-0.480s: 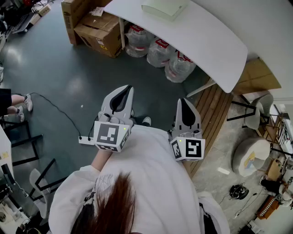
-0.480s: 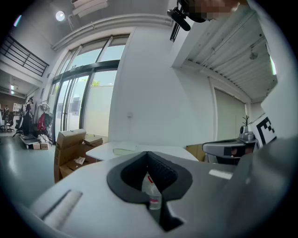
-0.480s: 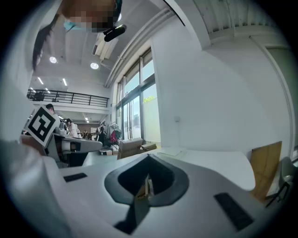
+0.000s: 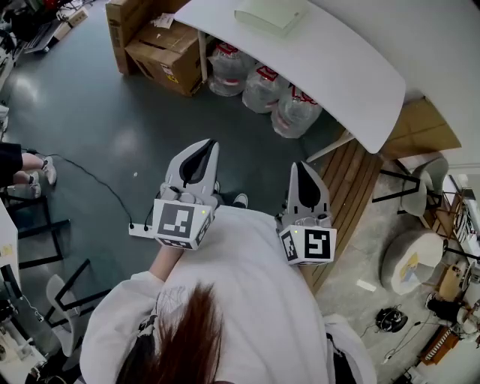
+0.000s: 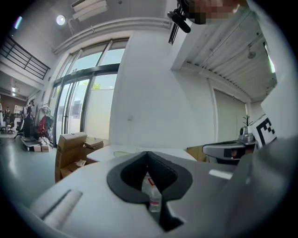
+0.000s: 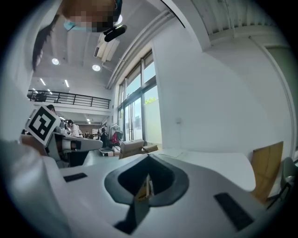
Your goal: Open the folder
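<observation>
The folder, a flat pale green thing, lay closed near the far edge of the white tabletop, towards that edge's left end in the head view. Nothing touched it and nothing rested on it, so opening it had not begun.

Both tools were well apart from it, held close to the person's body over the grey floor, short of the tabletop's near edge. The left hand-held gripper pointed roughly level and forward, its jaws closed together on nothing; its own view showed only a thin slit between the dark pads, with a water bottle far beyond seen through it. The right hand-held gripper sat beside it in the same pose, and its view likewise showed the pads drawn together to a narrow slit with nothing held. This looked like a ready carriage: tools tucked in, side by side, aimed at the tabletop for an approach.

Under the tabletop's left end stood several large water bottles, and left of them cardboard boxes on the floor. They probably mattered little, since the folder sat above them. The person would likely have to step closer and part the jaws of at least one tool to catch the cover's edge.
</observation>
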A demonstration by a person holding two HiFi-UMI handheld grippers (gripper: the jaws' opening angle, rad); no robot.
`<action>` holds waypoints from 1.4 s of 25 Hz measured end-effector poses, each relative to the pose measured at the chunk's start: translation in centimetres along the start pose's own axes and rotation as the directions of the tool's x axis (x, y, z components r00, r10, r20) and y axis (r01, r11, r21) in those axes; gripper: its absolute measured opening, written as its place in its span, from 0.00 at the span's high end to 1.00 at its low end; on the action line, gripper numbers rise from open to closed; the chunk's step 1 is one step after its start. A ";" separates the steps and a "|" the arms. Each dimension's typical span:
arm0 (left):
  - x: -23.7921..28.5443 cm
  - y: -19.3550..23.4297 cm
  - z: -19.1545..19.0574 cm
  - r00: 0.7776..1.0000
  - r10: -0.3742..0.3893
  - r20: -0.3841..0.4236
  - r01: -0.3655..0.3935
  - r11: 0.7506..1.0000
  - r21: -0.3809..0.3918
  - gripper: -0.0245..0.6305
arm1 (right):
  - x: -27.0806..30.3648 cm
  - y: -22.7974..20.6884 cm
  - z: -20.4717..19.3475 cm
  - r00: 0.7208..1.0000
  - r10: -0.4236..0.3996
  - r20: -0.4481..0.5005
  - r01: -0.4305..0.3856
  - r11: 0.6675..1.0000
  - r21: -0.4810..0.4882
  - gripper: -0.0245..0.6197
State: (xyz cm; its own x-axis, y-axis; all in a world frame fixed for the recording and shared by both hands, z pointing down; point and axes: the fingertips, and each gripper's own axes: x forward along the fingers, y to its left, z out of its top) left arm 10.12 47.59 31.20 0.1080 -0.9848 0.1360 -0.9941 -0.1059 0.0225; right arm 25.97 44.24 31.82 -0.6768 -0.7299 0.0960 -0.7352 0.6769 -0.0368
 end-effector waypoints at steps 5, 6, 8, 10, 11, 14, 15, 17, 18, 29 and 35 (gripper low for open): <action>-0.4 -0.1 -0.1 1.000 0.001 0.001 -0.001 1.000 -0.003 0.95 | -0.3 0.1 -0.3 1.000 0.003 0.003 -0.003 1.000 0.007 0.95; -0.5 -0.2 -0.2 1.000 0.001 0.000 -0.001 1.000 -0.004 0.95 | -0.4 0.2 -0.3 1.000 0.003 0.001 -0.003 1.000 0.006 0.95; -0.7 -0.2 -0.3 1.000 0.002 -0.002 -0.002 1.000 -0.004 0.95 | -0.6 0.3 -0.4 1.000 0.007 -0.003 -0.007 1.000 0.004 0.95; -0.9 -0.2 -0.4 1.000 0.003 -0.002 -0.003 1.000 -0.006 0.95 | -0.6 0.7 -0.2 1.000 0.019 -0.005 -0.019 1.000 -0.003 0.95; -1.0 -0.2 -0.5 1.000 0.003 -0.003 -0.003 1.000 -0.009 0.95 | -0.7 0.9 -0.2 1.000 0.026 -0.002 -0.026 1.000 -0.002 0.95; -1.3 -0.4 -0.6 1.000 0.002 -0.003 -0.002 1.000 -0.015 0.95 | -1.1 1.2 0.0 0.999 0.042 0.018 -0.043 0.999 0.012 0.95; -1.4 -0.4 -0.6 1.000 0.001 -0.004 -0.001 1.000 -0.017 0.95 | -1.1 1.3 0.1 0.999 0.045 0.023 -0.045 0.999 0.013 0.95; -1.4 -0.2 -0.8 1.000 -0.003 -0.007 0.002 1.000 -0.022 0.95 | -0.9 1.7 -0.1 0.998 0.051 0.021 -0.051 0.999 0.012 0.95; -1.3 0.0 -1.0 1.000 -0.003 -0.009 0.003 1.000 -0.026 0.95 | -0.8 1.9 -0.2 0.998 0.055 0.016 -0.055 0.998 0.011 0.95; 1.7 3.4 -1.2 0.999 -0.044 -0.023 0.043 0.998 -0.053 0.95 | 3.6 2.3 -0.5 0.999 0.025 -0.030 -0.024 0.999 0.034 0.95; 4.0 7.8 -0.2 0.998 -0.057 -0.026 0.056 0.998 -0.039 0.95 | 8.3 3.2 0.2 0.999 0.011 -0.037 -0.009 0.999 0.046 0.95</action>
State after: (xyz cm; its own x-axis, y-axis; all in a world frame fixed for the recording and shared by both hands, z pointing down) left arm 2.84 42.83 32.12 0.1651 -0.9733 0.1597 -0.9854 -0.1558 0.0692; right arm 17.96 40.35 32.33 -0.6829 -0.7184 0.1324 -0.7299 0.6784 -0.0839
